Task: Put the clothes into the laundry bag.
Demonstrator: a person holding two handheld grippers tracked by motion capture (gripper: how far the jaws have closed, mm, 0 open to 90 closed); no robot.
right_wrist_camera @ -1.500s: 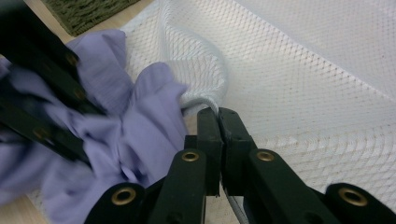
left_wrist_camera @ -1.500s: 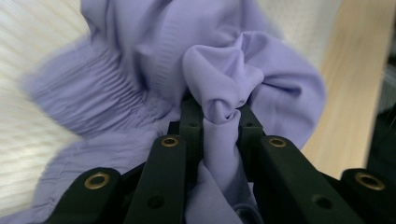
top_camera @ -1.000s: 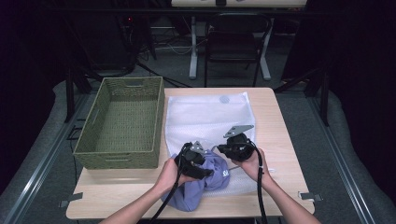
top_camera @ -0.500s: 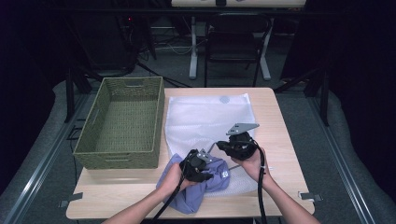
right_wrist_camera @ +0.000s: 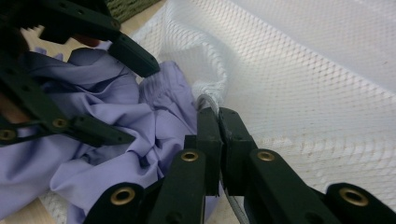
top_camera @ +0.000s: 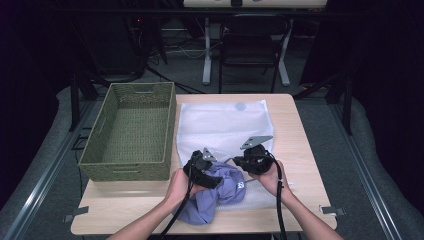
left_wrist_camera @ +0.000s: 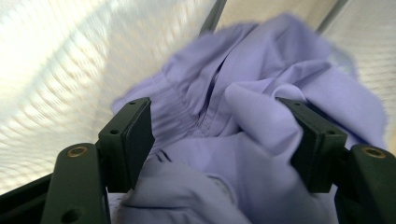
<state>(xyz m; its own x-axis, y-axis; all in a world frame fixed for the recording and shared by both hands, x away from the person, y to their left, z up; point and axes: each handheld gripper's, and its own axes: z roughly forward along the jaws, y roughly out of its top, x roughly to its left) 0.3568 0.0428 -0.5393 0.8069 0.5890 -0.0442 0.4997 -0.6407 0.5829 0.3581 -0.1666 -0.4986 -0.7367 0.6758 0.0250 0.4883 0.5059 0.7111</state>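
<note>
A crumpled lilac garment (top_camera: 220, 192) lies at the near end of a white mesh bag (top_camera: 225, 125), partly inside its mouth. My left gripper (top_camera: 202, 169) rests on the garment; in the left gripper view (left_wrist_camera: 219, 135) it is open, with lilac folds (left_wrist_camera: 261, 93) bulging between the two pads. My right gripper (top_camera: 248, 161) is just to its right, shut on the bag's corded rim (right_wrist_camera: 208, 95) and lifting it beside the garment (right_wrist_camera: 102, 112). The left gripper (right_wrist_camera: 140, 102) also appears open in the right gripper view.
A green woven basket (top_camera: 125, 170) stands on the left of the wooden table (top_camera: 300, 145), touching the bag's left side. A dark chair (top_camera: 250, 40) and a stand are behind the table's far edge. Bare wood runs along the right side.
The left gripper dipped toward the near edge, then came back forward over the garment, which is now bunched more under it. The right gripper has barely moved.
</note>
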